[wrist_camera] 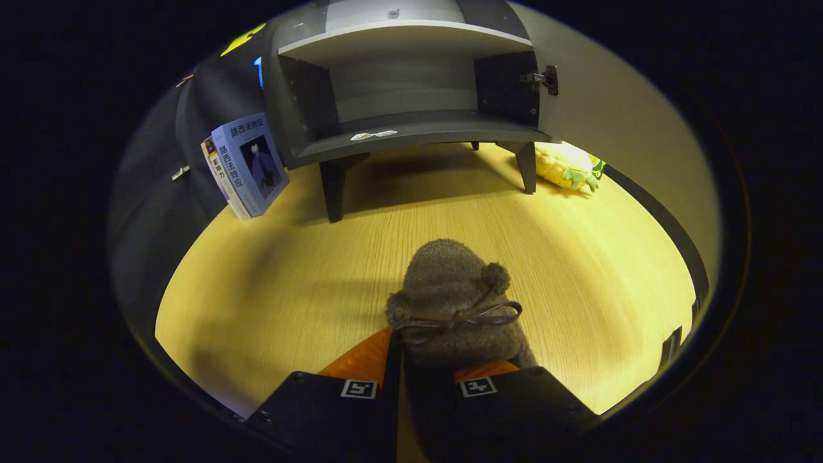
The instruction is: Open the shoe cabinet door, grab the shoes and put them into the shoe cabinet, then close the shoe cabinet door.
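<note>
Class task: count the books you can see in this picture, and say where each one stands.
2: both books lean together left of the shoe cabinet, the rear one mostly hidden.

The gripper (421, 360) reaches forward low over the table (578, 270), its two fingers (360, 360) drawn close together and pressing from either side on the rear of a fuzzy shoe (450, 302). The shoe's toe juts out ahead of the fingers, and a thin bow lies across its top just beyond the fingertips. The two finger bodies, each carrying a square marker, sit level and side by side with a narrow gap between.
</note>
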Demonstrator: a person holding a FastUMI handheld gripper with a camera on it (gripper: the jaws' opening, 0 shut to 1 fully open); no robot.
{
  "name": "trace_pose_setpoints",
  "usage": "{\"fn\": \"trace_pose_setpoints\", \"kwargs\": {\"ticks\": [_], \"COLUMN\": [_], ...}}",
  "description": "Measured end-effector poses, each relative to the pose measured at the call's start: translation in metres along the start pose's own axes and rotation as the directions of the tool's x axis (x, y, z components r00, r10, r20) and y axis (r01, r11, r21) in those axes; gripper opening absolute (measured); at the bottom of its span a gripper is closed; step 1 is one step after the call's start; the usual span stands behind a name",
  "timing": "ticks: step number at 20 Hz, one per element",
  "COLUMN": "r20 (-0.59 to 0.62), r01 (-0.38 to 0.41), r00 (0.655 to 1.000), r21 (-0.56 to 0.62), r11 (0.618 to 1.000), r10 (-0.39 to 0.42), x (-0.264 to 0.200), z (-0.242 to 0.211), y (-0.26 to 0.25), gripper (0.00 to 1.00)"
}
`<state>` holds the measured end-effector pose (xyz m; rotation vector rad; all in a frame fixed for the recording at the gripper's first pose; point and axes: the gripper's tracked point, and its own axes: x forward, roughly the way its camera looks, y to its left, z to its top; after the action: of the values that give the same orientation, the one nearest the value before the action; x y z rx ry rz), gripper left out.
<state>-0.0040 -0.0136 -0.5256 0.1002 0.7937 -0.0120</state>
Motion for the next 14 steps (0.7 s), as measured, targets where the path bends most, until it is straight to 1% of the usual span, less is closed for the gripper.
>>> {"fn": "trace_pose_setpoints", "kwargs": {"ticks": [4,5,6,7,10,14], "r20": [0.019,0.014,0.009,0.004,0.014,0.068], "r01": [0.027,0.029,0.039,0.042,0.034,0.028], "r00": [0.999,1.000,0.999,0.999,0.999,0.997], "r21": [-0.013,-0.029,-0.043,-0.050,-0.029,-0.040], "r11": [1.000,0.999,0.998,0.998,0.999,0.999], "r10": [-0.026,-0.028,-0.039,-0.042,-0.033,-0.025], "x": [0.005,0.013,0.006,0.011,0.001,-0.017], "z": [0.004,0.016,0.005,0.004,0.013,0.050], "y": [-0.003,-0.002,-0.001,0.000,0.001,0.003], "gripper": [0.32,0.32,0.19,0.06,0.06,0.06]}}
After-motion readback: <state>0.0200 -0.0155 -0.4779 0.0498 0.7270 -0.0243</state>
